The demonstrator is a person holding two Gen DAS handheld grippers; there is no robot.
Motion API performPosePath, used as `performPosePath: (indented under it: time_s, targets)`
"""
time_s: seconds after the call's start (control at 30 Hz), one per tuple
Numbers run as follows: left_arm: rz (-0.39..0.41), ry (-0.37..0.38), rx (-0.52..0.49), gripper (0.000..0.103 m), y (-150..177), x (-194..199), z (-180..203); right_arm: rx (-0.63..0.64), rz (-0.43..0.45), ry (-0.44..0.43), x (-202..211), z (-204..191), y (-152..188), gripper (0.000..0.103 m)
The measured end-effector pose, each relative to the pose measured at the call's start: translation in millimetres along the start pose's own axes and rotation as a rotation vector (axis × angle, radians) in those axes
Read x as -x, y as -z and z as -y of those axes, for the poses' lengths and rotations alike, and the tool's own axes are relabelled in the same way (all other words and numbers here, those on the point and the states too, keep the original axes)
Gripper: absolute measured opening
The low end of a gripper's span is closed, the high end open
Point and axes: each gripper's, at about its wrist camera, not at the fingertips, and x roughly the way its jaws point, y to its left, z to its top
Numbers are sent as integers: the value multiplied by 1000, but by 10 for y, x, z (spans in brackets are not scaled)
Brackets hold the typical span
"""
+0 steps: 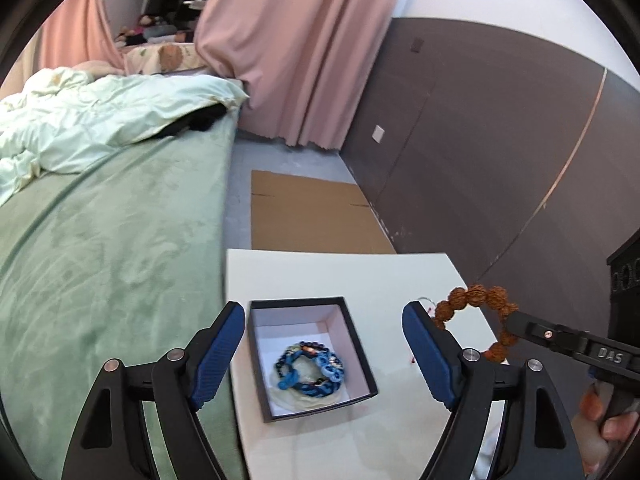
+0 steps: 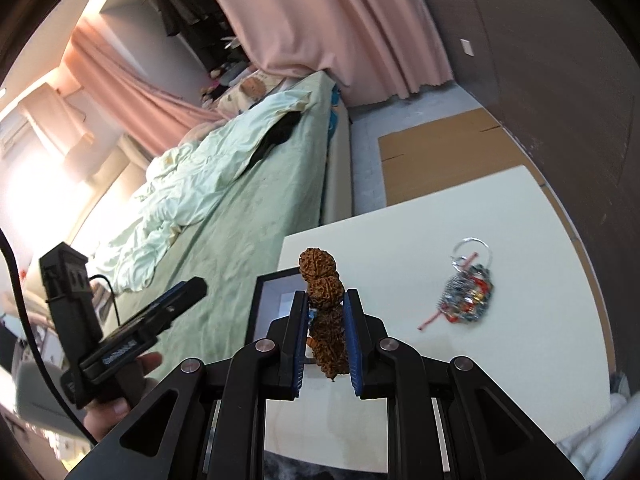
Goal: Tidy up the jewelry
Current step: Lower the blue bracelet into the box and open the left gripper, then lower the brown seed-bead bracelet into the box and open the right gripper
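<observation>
I inspect progress on the jewelry sort. The open box (image 1: 312,360) sits on the white table (image 1: 400,276), dead centre at 12 o'clock from my left gripper (image 1: 324,356), whose blue pads stand wide apart with nothing between them. Inside the box lies a blue bracelet cluster (image 1: 310,370) on a pale lining, so I judge that at least one piece is stowed. My right gripper (image 2: 328,344) is clamped on the brown seed-bead bracelet (image 2: 324,308), the loop held edge-on and standing up out of the pads, clear of the table; from the left view the same bracelet (image 1: 476,320) hangs at about 2 o'clock of the box, well apart from it and not yet over the opening. One item is outstanding on the table: a silver-and-red beaded piece with a ring (image 2: 468,288), at roughly 2 o'clock from the right gripper, untouched. My assessment: one stowed, one in transit, one left to collect. Whether the box has a lid to refit I cannot tell.
</observation>
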Motion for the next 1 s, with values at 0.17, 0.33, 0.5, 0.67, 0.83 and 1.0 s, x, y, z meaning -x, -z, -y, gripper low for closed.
performPosePath:
  time_s: [0.17, 0.33, 0.5, 0.67, 0.83, 1.0]
  targets:
    - [29, -33, 18, 82, -40, 147, -168, 45, -33, 10, -239, -208, -93, 19]
    - [52, -54, 30, 85, -64, 263, -332, 103, -58, 48, -475, -378, -137, 19]
    - [73, -76, 59, 94, -81, 318, -490, 176, -59, 95, -698, -569, -126, 19]
    - [81, -69, 80, 94, -125, 311, -540, 233, -111, 55, -885, -716, -45, 20]
    - [90, -49, 78, 94, -120, 331, -512, 158, -61, 13, -600, -553, -127, 46]
    - [92, -29, 56, 94, -116, 326, -384, 76, 1, 6, -138, -234, -210, 67]
